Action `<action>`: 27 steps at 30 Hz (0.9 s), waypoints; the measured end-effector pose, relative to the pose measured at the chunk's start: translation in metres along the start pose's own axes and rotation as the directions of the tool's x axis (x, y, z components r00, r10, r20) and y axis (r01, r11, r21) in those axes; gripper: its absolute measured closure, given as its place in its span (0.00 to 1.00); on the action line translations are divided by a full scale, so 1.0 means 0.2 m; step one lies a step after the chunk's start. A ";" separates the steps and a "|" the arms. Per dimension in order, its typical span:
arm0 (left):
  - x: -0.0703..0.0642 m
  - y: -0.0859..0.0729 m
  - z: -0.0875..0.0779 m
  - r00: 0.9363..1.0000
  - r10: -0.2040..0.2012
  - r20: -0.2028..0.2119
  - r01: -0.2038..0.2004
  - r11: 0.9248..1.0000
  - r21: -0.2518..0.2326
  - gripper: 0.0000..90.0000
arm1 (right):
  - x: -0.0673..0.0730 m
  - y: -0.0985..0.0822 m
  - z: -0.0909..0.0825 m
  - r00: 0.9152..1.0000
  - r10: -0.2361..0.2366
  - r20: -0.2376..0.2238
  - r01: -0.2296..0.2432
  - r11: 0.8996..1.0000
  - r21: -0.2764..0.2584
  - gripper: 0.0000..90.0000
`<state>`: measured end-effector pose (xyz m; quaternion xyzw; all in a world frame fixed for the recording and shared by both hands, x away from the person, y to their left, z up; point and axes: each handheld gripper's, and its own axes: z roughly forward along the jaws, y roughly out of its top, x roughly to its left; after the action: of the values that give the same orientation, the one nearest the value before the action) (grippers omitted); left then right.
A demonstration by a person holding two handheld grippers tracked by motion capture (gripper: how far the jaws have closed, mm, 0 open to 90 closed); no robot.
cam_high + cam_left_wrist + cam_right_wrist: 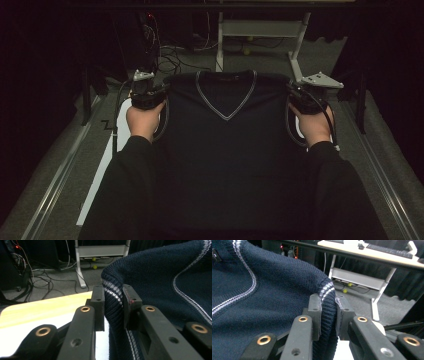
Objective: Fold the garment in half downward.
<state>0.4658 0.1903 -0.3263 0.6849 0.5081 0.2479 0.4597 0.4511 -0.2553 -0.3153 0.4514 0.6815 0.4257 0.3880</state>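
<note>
A dark navy knitted V-neck vest [225, 145] with grey-white trim hangs spread between both hands, held up by its shoulders. My left gripper [150, 95] is shut on the left shoulder edge; in the left gripper view its pads pinch the striped armhole rib of the vest [113, 300]. My right gripper [300, 97] is shut on the right shoulder; in the right gripper view the ribbed striped edge of the vest [327, 305] sits squeezed between its jaws. The V-neck collar [226, 97] faces the high view. The lower hem is hidden behind the forearms.
A white-topped table [107, 160] with a pale wood edge [45, 307] lies below the vest. Beyond stand a white desk frame [260, 35], cables [172, 55] on the grey floor, small yellow balls [94, 263] and dark curtains. Metal rails [60, 170] run along both sides.
</note>
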 end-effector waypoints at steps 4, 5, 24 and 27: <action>0.00 0.06 -0.02 1.000 0.018 -0.010 -0.018 1.000 -0.022 0.79 | -0.01 0.05 -0.01 1.000 0.002 0.014 -0.001 1.000 -0.026 0.87; -0.01 0.08 -0.03 1.000 0.026 -0.011 -0.026 0.999 -0.030 0.79 | -0.01 0.06 -0.01 1.000 0.001 0.018 -0.001 0.999 -0.032 0.87; -0.02 0.09 -0.05 0.999 0.048 0.010 -0.047 0.998 -0.046 0.79 | -0.04 0.13 -0.06 0.999 -0.018 0.028 0.020 0.996 -0.081 0.87; -0.03 0.01 -0.08 0.997 0.067 0.046 -0.066 0.997 -0.030 0.79 | -0.02 0.07 -0.10 1.000 -0.014 0.005 0.015 0.997 -0.082 0.87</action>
<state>0.4513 0.1907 -0.3170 0.7003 0.4707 0.2542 0.4726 0.4381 -0.2602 -0.2954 0.4312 0.6658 0.4494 0.4108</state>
